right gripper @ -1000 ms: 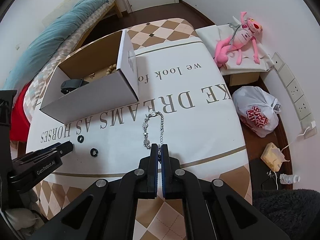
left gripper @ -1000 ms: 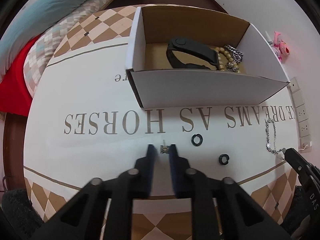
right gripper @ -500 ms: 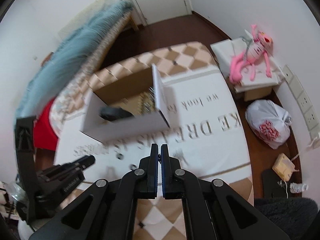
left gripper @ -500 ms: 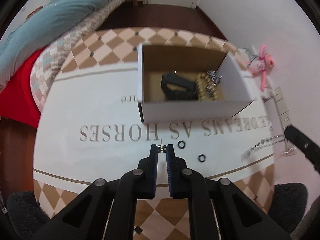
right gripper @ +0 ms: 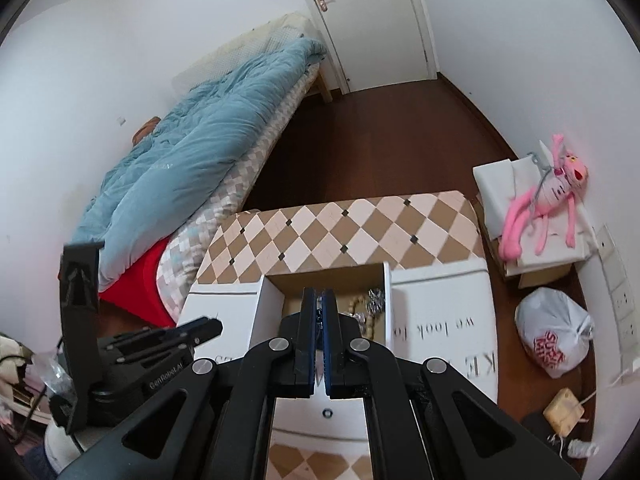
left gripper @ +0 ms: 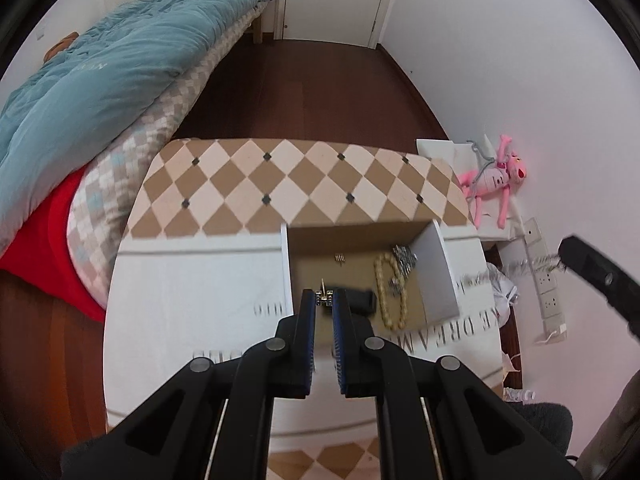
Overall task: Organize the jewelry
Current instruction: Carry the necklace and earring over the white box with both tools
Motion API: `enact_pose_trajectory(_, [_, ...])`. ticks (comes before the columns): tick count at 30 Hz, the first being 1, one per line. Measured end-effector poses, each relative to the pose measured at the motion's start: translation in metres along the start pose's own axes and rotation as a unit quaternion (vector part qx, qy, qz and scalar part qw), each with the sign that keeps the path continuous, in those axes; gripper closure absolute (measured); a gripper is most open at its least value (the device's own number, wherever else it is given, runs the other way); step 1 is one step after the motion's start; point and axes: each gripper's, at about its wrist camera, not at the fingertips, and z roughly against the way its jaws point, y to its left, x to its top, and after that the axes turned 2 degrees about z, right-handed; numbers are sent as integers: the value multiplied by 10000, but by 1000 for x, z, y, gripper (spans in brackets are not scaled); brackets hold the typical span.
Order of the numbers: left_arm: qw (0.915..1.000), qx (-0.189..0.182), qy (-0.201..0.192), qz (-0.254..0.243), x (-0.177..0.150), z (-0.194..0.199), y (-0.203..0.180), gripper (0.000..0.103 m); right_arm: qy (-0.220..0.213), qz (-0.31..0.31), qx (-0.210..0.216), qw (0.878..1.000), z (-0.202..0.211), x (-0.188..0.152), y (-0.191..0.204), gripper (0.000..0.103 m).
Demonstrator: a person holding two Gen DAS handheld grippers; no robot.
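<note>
Two grippers over a table (left gripper: 192,300) with printed white cloth and diamond-check edge; wood floor beyond, bed (left gripper: 100,80) far left, pink plush (right gripper: 548,204) far right. My left gripper (left gripper: 324,300) is clenched on a small gold earring (left gripper: 323,297), above the open box (left gripper: 436,268) holding beads (left gripper: 386,292). My right gripper (right gripper: 319,306), clamped on a silver chain (left gripper: 524,266), also hangs over the box. One black ring (right gripper: 327,413) lies below it.

Both tongs, left (left gripper: 324,300) and right (right gripper: 319,304), angle downward, jaws clamped.
</note>
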Motion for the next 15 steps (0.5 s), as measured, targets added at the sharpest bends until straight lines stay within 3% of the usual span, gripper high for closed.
enact_pose_trajectory(10, [9974, -193, 683, 127, 37, -54, 14, 96, 725, 104, 202, 9971, -77, 35, 12, 100])
enact_pose_trajectory(15, [9925, -270, 1074, 520, 48, -73, 27, 94, 1314, 145, 246, 9909, -120, 42, 14, 100])
